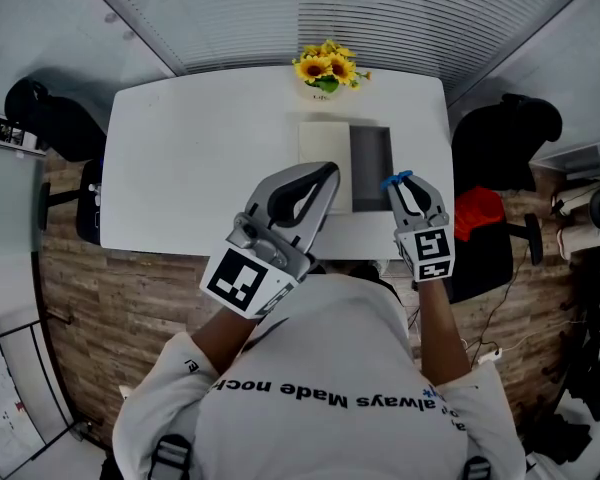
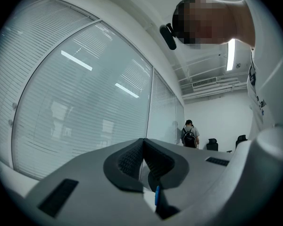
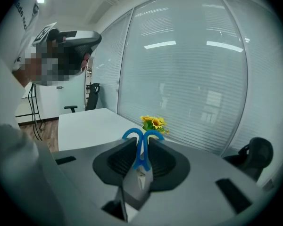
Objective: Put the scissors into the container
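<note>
print on the back of the person's white shirt read "always made", with more letters on either side that could not be made out. each gripper carried a cube with a black-and-white square marker.

the right gripper was clamped on the scissors: the looped blue plastic handles stuck out beyond the ribbed dark pads, and the bare metal blades ran back toward the camera. the scissors were held above the near edge of the table, just near and right of the container, and not in it. the left gripper had its jaws pressed together at the tips with nothing between them; it hung over the table's near edge, left of the container.

the container was a shallow dark grey rectangular tray. a pale, flat rectangle lay against its left side, possibly a lid. a small bunch of yellow sunflowers stood at the far edge.

the table was smooth and white with rounded corners, on a wood-plank floor. black office chairs stood at both ends, the right one bearing something red. glass walls with slatted blinds enclosed the room.
</note>
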